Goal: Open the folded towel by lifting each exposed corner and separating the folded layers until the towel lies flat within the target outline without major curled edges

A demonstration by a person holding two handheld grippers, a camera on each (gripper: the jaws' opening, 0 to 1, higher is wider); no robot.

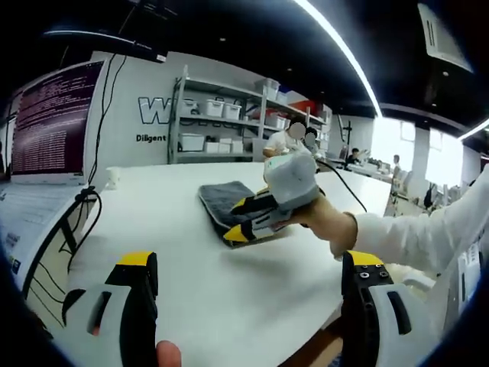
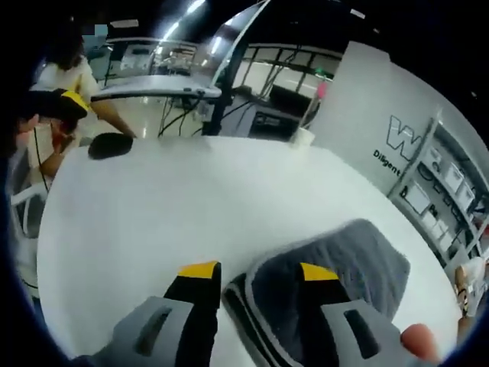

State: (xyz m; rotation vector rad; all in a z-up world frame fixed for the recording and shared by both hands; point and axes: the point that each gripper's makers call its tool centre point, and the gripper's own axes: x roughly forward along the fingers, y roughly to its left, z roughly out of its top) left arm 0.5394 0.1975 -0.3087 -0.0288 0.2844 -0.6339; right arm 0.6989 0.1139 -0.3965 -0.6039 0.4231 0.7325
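A folded grey towel [image 1: 226,197] lies on the white table [image 1: 191,283], towards its far side. In the left gripper view my right gripper [image 1: 238,219] comes in from the right in a person's hand, its yellow-tipped jaws set at the towel's near edge. In the right gripper view the towel [image 2: 359,256] shows its stacked layers at the near corner, and my right gripper [image 2: 258,271] stands open astride that corner: one jaw beside the towel, the other over it. My left gripper [image 1: 250,261] is open above bare table, well short of the towel; it also shows at far left [image 2: 55,103].
A screen [image 1: 53,122] and black cables [image 1: 76,222] sit at the table's left side, with a small white cup [image 1: 113,177] behind. Shelving with white bins [image 1: 221,122] stands beyond. A dark oval object [image 2: 111,144] lies near the table's far edge.
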